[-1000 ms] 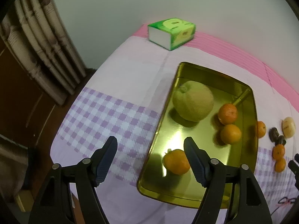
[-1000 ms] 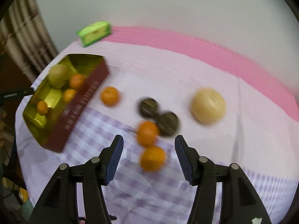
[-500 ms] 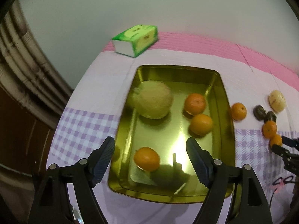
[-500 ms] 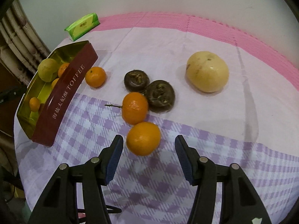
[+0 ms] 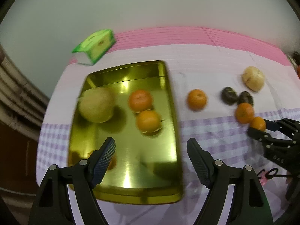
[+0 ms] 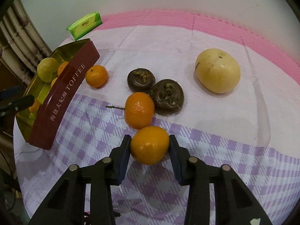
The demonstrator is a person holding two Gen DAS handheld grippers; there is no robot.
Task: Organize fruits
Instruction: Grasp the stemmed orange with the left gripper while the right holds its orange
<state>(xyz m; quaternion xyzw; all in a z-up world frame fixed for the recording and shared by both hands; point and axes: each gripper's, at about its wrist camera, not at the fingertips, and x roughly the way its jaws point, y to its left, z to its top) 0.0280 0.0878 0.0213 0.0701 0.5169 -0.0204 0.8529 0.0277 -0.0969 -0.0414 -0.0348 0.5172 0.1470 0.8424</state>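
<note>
While your right gripper (image 6: 150,146) pinched the nearest mandarin (image 6: 149,144), left gripper (image 5: 151,150) hung wide open, empty, over toffee tin (image 5: 169,86); you needed a straight-up lift.

Your nearest mandarin (image 6: 150,145) sits on the checked cloth, pinched from both sides by the right gripper's fingers (image 6: 124,154). Touching it from behind is a second mandarin (image 6: 139,110) with a stem, itself against two dark brown fruits (image 6: 141,80). A third mandarin (image 6: 96,76) lies just beside the gold tin (image 6: 61,95), which holds a green pear (image 6: 47,69) and more mandarins. The pale yellow fruit (image 6: 217,70) rests apart.
</note>
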